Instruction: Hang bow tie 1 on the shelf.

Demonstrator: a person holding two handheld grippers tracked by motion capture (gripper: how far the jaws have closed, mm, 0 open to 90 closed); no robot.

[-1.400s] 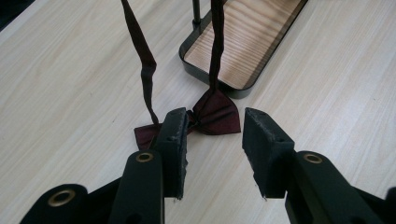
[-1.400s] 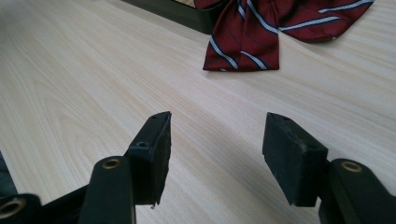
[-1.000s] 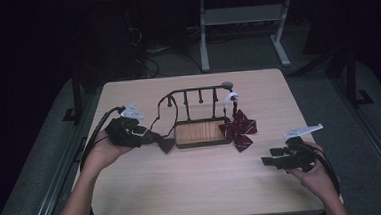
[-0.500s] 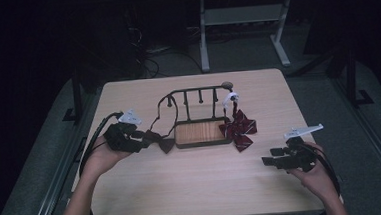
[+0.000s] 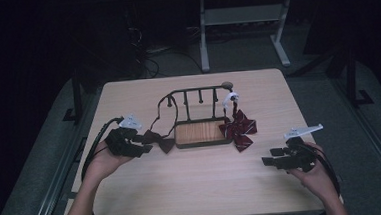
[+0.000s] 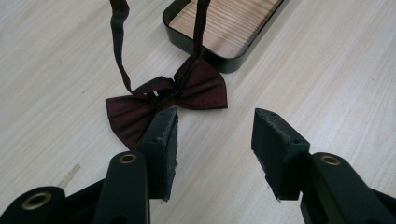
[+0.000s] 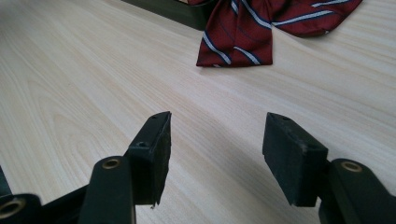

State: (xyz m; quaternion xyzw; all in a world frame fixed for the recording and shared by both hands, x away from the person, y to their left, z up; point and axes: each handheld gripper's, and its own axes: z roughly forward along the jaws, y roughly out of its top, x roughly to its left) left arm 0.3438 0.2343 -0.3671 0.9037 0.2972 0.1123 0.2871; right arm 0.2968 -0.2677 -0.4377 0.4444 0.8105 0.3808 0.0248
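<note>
The left claw (image 6: 212, 140), its jaws just widening with nothing between them, sits just below the dark maroon bow tie (image 6: 166, 100), which lies crosswise at frame centre. The right claw (image 7: 215, 144), also released, waits well apart at lower right.

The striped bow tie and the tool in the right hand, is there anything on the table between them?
No, just bare wooden table lies between the striped bow tie and the right tool, as the right gripper view shows.
</note>
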